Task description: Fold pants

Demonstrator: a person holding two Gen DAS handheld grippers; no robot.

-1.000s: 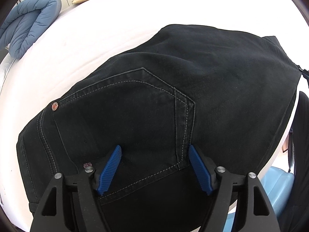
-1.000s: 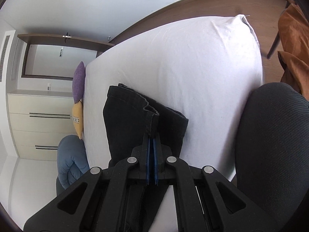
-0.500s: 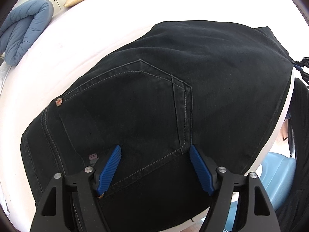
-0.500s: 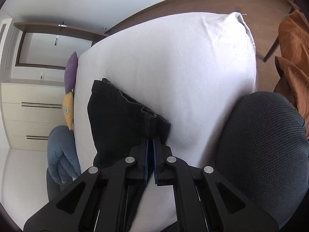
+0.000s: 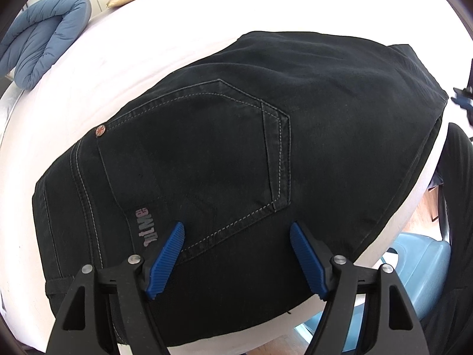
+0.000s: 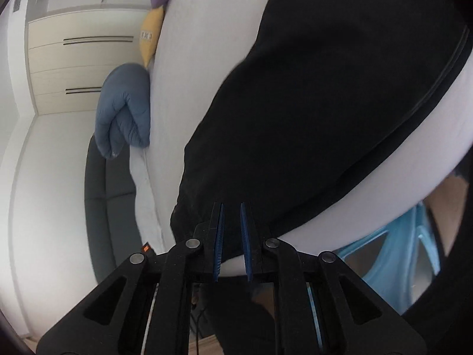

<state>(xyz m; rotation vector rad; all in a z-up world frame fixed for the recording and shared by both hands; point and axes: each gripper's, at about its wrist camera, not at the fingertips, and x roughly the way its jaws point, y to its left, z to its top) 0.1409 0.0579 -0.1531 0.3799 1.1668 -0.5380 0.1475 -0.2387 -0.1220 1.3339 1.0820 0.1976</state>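
Hovering my left gripper (image 5: 236, 254) right over the black pants (image 5: 251, 153), jaws spread wide above the back pocket (image 5: 195, 159), nothing pinched between them. The pants lie folded on the white bed (image 5: 124, 59), near its edge. My right gripper (image 6: 231, 236) is only slightly apart, a narrow gap, nothing in it as far as I can see. Blue duvet (image 5: 41, 35) and pillows sit at the far side.
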